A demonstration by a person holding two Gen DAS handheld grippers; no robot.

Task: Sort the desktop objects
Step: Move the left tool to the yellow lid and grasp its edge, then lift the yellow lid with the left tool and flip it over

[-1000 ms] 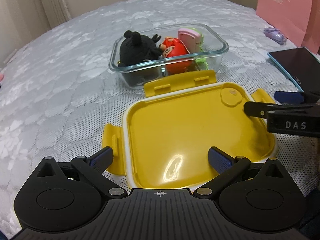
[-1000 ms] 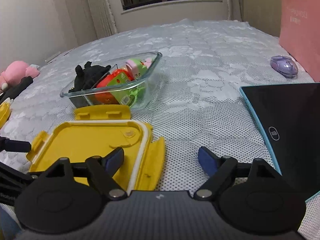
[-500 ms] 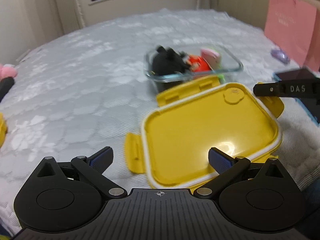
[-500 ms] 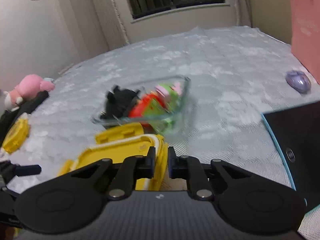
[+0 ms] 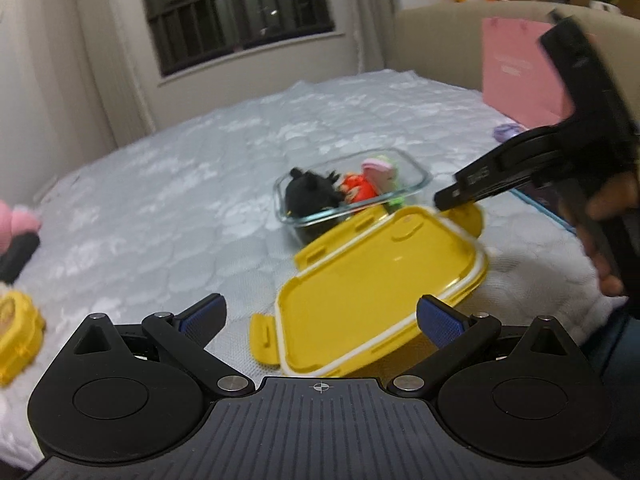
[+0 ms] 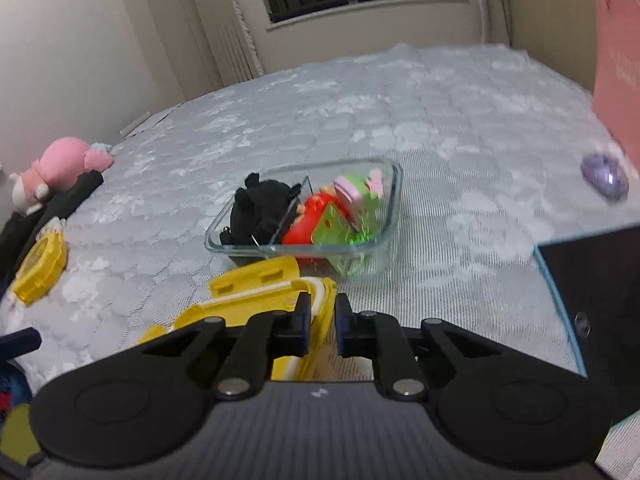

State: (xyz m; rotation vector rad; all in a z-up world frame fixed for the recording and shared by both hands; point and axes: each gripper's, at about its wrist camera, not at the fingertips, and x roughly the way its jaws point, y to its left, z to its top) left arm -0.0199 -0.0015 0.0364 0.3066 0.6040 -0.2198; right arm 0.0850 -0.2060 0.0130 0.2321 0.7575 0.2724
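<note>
The yellow lid (image 5: 380, 280) with a white seal is tilted, its right edge lifted off the bed. My right gripper (image 6: 322, 320) is shut on that edge of the lid (image 6: 256, 280); in the left wrist view it (image 5: 444, 202) comes in from the right, held by a hand. Just behind the lid stands the glass container (image 5: 420, 176) with a black plush (image 5: 310, 196), a red toy (image 5: 358, 192) and a pink-green toy inside. My left gripper (image 5: 320, 310) is open with nothing between its fingers, near the lid's front edge.
A dark tablet (image 6: 592, 300) with a blue rim lies at the right, a purple mouse (image 6: 604, 178) behind it and a pink bag (image 5: 520, 76) beyond. A pink plush (image 6: 60, 164) and a yellow round case (image 6: 40, 264) lie at the left on the white quilted bed.
My right gripper closed on the lid's right edge and raised it, so the lid now tilts. My left gripper drew back and up from the lid, still open.
</note>
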